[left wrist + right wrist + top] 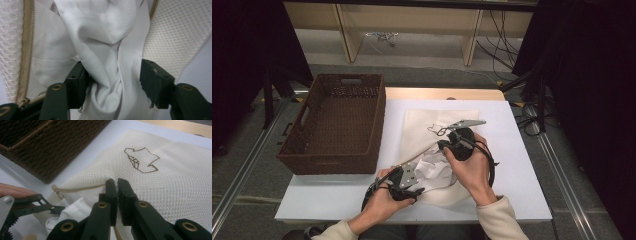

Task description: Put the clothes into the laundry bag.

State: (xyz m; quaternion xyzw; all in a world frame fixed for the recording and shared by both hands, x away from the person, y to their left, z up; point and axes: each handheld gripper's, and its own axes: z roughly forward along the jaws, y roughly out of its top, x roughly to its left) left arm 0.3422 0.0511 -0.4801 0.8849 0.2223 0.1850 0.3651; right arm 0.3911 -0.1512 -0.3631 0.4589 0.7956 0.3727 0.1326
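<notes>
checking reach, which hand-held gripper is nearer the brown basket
Left. The left hand-held gripper sits just off the brown basket's near right corner, over the white cloth; the right hand-held gripper is farther right, clamped on the mesh bag.

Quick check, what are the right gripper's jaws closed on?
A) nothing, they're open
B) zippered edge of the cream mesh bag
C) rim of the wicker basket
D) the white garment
B: in the right gripper view the right gripper has its jaws pressed together on the mesh bag at its zipper edge, while the white garment lies lower in the opening and the wicker basket sits apart.
</notes>
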